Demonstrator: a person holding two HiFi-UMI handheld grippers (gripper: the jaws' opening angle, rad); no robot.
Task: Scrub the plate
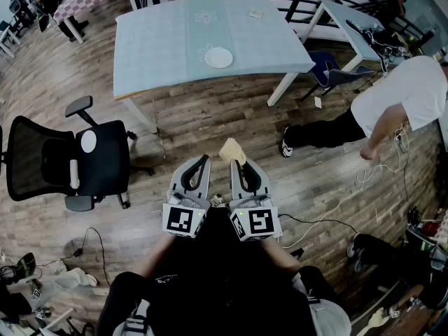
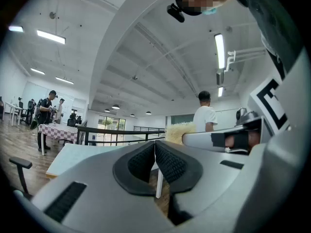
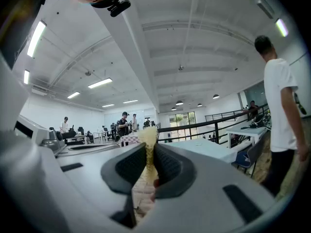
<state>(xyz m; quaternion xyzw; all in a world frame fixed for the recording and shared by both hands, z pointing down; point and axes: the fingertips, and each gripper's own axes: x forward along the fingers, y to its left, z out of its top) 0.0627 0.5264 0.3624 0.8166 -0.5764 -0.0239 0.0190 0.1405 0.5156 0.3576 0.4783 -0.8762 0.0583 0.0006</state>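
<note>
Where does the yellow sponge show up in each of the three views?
Head view: sponge at centre, pinched by the right gripper.
Left gripper view: sponge right of centre, mid-height.
Right gripper view: sponge at centre, between the jaws.
Shared landmark: the person in the white shirt, at right in all three.

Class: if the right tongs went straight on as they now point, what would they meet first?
Probably the table, near its front edge. The right tongs grip a sponge, and their height is unclear.

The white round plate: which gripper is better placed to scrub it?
Right: the right gripper clamps the yellow sponge; the left gripper is shut on nothing. The white round plate lies beyond both.
</note>
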